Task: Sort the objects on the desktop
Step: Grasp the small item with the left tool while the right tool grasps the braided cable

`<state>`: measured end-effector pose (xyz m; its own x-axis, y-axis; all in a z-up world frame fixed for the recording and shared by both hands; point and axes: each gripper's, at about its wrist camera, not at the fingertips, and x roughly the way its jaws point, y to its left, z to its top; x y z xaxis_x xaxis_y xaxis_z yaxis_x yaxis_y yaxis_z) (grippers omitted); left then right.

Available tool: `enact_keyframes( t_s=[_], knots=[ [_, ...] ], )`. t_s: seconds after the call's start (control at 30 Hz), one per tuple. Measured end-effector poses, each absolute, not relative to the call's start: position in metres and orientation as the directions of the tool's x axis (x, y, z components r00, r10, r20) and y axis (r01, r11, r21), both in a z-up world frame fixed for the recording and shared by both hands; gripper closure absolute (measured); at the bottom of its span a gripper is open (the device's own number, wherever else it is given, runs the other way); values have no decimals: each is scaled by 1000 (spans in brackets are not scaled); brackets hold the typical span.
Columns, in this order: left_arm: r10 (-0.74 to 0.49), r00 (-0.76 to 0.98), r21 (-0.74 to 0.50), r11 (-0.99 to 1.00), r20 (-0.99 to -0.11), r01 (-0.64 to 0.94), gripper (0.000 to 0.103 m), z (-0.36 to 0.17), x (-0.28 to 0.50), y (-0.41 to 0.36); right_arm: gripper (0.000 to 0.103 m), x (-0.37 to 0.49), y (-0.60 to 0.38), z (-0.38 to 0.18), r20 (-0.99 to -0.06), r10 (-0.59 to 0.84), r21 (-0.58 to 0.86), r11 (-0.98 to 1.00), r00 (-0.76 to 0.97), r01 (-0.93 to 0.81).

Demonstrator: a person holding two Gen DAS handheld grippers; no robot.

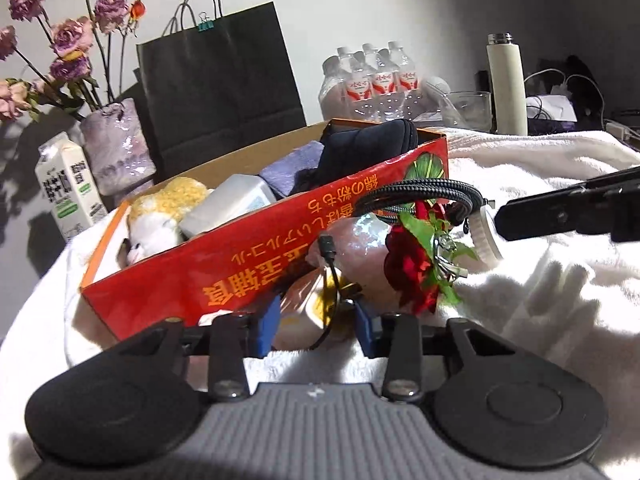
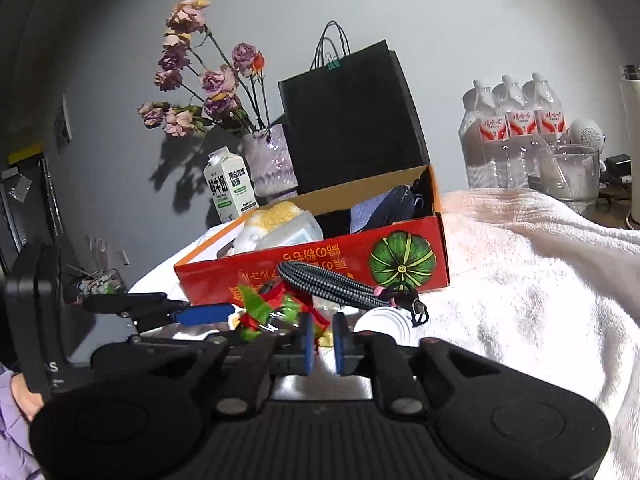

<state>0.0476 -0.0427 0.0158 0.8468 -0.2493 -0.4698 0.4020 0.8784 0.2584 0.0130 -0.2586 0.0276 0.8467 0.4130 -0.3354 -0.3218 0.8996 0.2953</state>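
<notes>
A red cardboard box (image 1: 248, 276) (image 2: 320, 264) lies on a white towel (image 1: 540, 300). It holds a plush toy (image 1: 160, 220), a white case and a dark pouch (image 1: 360, 148). Against its front wall lie a clear plastic bag (image 1: 352, 248) with yellow contents, a coiled braided cable (image 1: 420, 196) (image 2: 332, 284), an artificial red rose (image 1: 412, 272) (image 2: 260, 308) and a white lid (image 1: 486, 236) (image 2: 384, 320). My left gripper (image 1: 316, 328) has its blue pads pressed on the bag's near end. My right gripper (image 2: 323, 344) (image 1: 502, 220) is nearly closed, with a red end of the rose's wrapping pinched between its pads.
Behind the box stand a black paper bag (image 1: 220, 84), a vase of dried roses (image 1: 116, 148), a milk carton (image 1: 68, 188), a pack of water bottles (image 1: 372, 80), a glass (image 1: 472, 108) and a white flask (image 1: 506, 84). A purple sleeve (image 2: 10, 420) shows low on the left.
</notes>
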Motion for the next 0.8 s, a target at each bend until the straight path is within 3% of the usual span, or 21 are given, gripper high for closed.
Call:
enact_keyframes(
  t_s=[0.07,0.13,0.2,0.23,0.4,0.5,0.57,0.6,0.63,0.67,0.8],
  knots=[
    [-230,851,258,887,-472,383,71,17,39,-40,47,12,-253,28,-336,413,266,904,846,-336],
    [-230,848,232,898,-477,374,76,19,32,-36,27,8,-247,28,-317,420,234,904,850,-359],
    [-237,850,218,903,-470,371,85,20,25,-30,26,2,-238,29,-296,422,168,906,857,-389],
    [-245,843,204,903,-478,378,100,20,24,-26,26,1,-232,29,-301,422,137,907,855,-399],
    [-246,821,126,926,-515,356,101,16,31,-17,34,36,-198,28,-459,448,68,879,768,-472],
    [-294,834,99,920,-468,379,98,23,25,-15,57,51,-195,24,-529,432,91,885,730,-457],
    [-278,854,150,915,-440,375,89,28,25,-22,89,49,-207,24,-505,441,145,891,742,-431],
    [-263,863,194,907,-431,374,74,29,28,-28,93,50,-212,24,-498,443,170,893,745,-417],
    [-254,869,223,901,-425,372,58,31,32,-34,95,50,-216,23,-495,439,185,897,750,-402],
    [-253,868,231,898,-427,375,55,34,39,-39,95,49,-217,23,-493,433,190,900,755,-392],
    [-289,821,186,887,-492,423,55,47,71,-55,95,43,-217,20,-475,427,180,903,769,-391]
  ],
)
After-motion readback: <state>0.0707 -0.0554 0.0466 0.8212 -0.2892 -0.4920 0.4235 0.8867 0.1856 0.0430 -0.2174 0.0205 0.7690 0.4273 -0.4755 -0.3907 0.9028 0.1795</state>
